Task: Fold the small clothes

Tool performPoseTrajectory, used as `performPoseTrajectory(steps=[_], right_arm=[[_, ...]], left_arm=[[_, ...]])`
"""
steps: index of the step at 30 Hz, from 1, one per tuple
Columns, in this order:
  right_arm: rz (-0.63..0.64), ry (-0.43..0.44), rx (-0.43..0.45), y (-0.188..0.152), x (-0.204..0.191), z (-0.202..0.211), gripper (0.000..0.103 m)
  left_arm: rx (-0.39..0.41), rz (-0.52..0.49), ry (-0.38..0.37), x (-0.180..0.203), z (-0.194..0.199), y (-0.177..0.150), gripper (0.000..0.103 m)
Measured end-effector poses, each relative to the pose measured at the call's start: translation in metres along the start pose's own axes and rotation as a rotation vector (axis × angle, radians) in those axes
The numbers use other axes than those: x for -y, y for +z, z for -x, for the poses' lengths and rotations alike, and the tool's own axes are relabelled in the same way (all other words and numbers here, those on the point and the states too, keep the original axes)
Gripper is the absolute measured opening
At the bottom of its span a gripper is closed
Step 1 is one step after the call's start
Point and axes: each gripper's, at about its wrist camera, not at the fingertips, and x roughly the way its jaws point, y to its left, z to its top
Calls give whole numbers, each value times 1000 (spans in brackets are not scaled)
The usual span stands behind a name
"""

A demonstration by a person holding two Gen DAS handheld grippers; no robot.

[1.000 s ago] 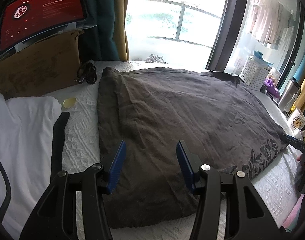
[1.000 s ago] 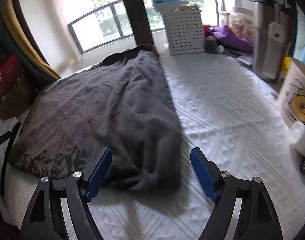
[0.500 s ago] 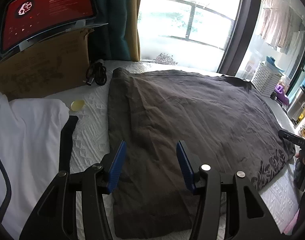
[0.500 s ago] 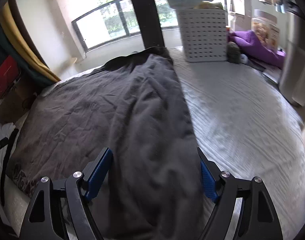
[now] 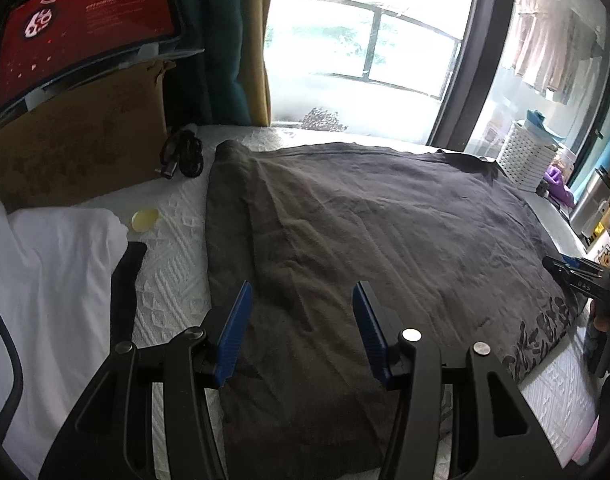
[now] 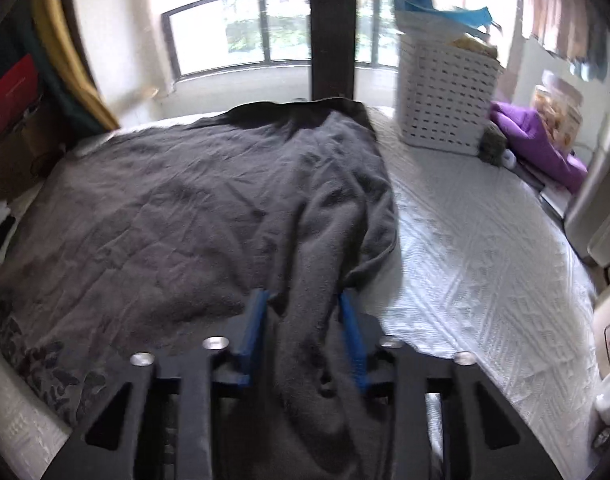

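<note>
Dark grey garment: lies spread over the white textured bed cover, filling most of the middle of the bed. A pale printed pattern runs along its near right edge in the left wrist view. Its right side is bunched into a long ridge running from far to near in the right wrist view.

Left tool: blue pads apart, holding nothing, hovering over the near left part of the garment.

Right tool: blue pads drawn close together on the near end of the bunched ridge of cloth, which passes between them. It also shows at the far right edge of the left wrist view, at the garment's right border.

White cloth: lies on the bed to the left of the garment, apart from it, with a black strap lying along its right edge.

Small pale round disc: on the bed cover, between the white cloth and the garment.

Cardboard box: far left, with a red screen above it.

Coiled black cable: just right of the box.

White perforated basket: far right on the bed, just beyond the garment's far right corner; purple cloth to its right.
</note>
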Motion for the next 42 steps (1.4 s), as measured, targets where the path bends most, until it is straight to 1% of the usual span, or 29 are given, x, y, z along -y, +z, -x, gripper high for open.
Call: performPoseTrajectory(steps=[1,2,4,8,12,15,17,22,30,35,42], right_arm=[[15,-14,2,1,-3,0,25],[26,-17,2,1,-6,0,20],[19,-19,1,3,-8,-1,18],[-29,24,-6,8,-2,0,17],[-93,99,14,16,1,9,16],[-105,127,31,24,-5,17,16],[-86,135,38,30,-14,22,15],[-18,148,59,50,-49,32,15],[81,186,62,70,-113,35,15],[135,213,57,74,-151,30,15],[232,265,24,71,-215,20,15]], left_arm=[[5,-5,-2,0,1,0,52],[10,-11,-4,1,3,-1,52],[18,-19,-8,1,6,-2,52],[32,-27,-12,-4,12,-5,52],[48,-2,-15,-15,16,-8,52],[64,11,-27,-21,19,-10,52],[74,18,-34,-24,22,-11,52],[102,25,-60,-30,31,-14,52],[142,26,-59,-53,47,-17,52],[158,46,-73,-68,53,-21,52],[182,66,-95,-82,62,-26,52]])
